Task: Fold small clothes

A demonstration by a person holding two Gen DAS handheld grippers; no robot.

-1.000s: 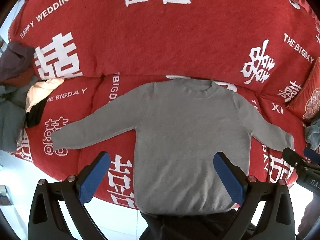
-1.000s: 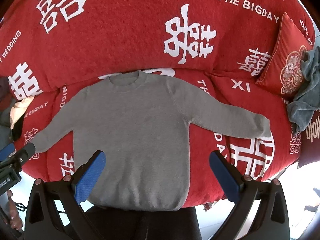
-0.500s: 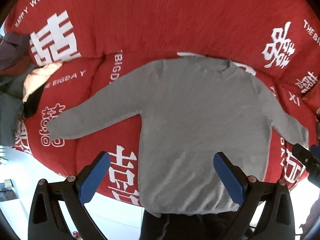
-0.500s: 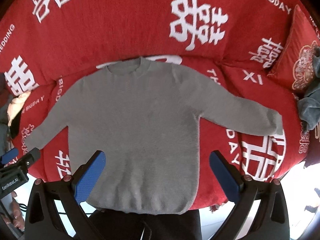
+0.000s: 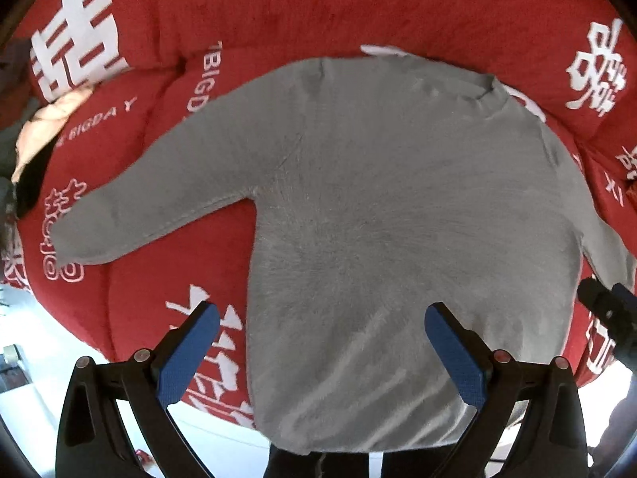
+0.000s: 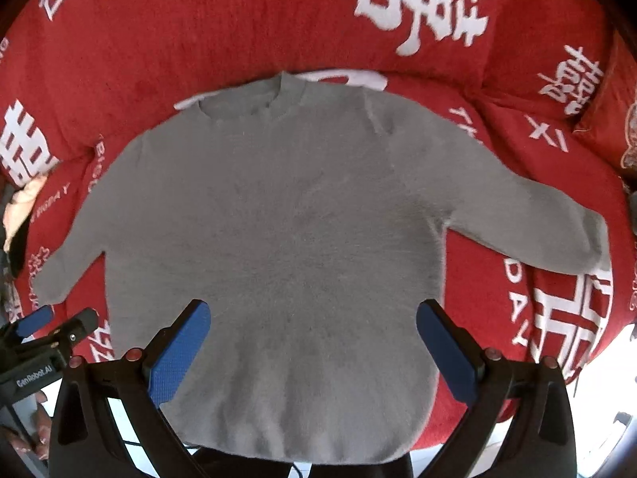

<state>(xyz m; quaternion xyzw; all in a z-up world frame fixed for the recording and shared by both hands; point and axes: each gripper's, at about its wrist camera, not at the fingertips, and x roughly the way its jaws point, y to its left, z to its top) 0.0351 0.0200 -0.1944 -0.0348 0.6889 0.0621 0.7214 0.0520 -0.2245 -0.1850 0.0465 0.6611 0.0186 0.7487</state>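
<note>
My left claw (image 5: 318, 318) hangs above the lower part of the grey sweater (image 5: 398, 219), its blue pads (image 5: 187, 354) spread wide and gripping nothing. My right claw (image 6: 314, 314) is likewise splayed and empty, over the sweater's lower middle. The sweater lies flat and face up on the red sofa cover (image 6: 199, 40) with white lettering, collar toward the backrest, both sleeves stretched out to the sides.

Its hem (image 6: 302, 454) reaches the front edge of the seat and hangs slightly past it, with something dark just below that I cannot make out. On my left the sleeve cuff (image 5: 63, 239) ends near the sofa's rounded side edge; red cover shows bare between that sleeve and the body. A cream and black heap of cloth (image 5: 36, 147) sits beyond the cuff, apart from it. On my right the other cuff (image 6: 593, 247) stops short of the seat's side edge, with open red cover below the sleeve and a patterned cushion (image 6: 621, 119) farther back, well apart. From the right wrist view my left claw shows at the lower left, beside the left sleeve end; from the left wrist view the tip of my right claw shows at the right border, near the right cuff
</note>
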